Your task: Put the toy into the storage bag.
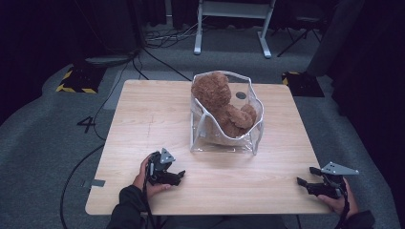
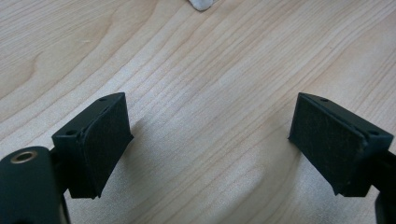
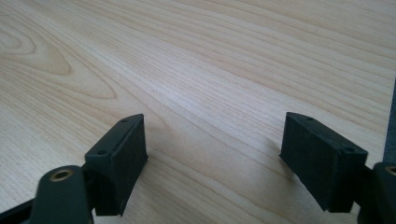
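Well beyond both pairs of spread, empty fingers, a brown teddy bear (image 1: 223, 104) is sitting inside a clear bag (image 1: 208, 138) while the left gripper (image 1: 179, 175) and right gripper (image 1: 305, 176) are resting on the bench (image 1: 143, 114).

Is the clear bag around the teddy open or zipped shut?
Open. The bag gapes at its top, its white-edged mouth spread wide, with the teddy sitting inside and its head above the rim.
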A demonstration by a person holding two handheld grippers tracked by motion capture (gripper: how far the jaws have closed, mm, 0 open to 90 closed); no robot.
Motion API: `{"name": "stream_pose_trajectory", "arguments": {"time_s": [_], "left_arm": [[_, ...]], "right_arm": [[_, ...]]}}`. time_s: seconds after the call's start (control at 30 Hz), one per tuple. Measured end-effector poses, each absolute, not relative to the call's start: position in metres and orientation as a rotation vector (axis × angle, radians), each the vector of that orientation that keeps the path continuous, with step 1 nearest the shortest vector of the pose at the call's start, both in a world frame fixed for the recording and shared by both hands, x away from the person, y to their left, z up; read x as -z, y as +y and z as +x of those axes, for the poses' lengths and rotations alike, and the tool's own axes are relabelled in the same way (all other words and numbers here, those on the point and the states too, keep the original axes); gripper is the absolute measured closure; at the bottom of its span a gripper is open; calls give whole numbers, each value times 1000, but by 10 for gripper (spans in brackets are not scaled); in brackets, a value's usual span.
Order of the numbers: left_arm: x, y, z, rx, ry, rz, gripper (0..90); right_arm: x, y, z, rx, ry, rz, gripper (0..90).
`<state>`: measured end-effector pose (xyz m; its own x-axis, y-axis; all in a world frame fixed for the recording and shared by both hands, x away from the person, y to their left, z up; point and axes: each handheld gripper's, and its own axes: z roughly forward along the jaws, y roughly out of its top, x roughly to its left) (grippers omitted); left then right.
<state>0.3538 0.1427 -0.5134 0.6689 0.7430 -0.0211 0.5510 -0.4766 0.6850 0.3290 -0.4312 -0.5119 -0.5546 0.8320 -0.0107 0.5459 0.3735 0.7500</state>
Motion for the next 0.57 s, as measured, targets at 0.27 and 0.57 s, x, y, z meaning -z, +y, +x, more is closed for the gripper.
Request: {"name": "stream_pose_trajectory", "arguments": {"time_s": [0.27,0.57], "left_arm": [[513,143,354,-367,992,2208,126],[513,143,354,-367,992,2208,124]], "right_arm": [[512,-431,329,-1007,2254,1201,224],[512,-431,329,-1010,2255,1200,226]]}}
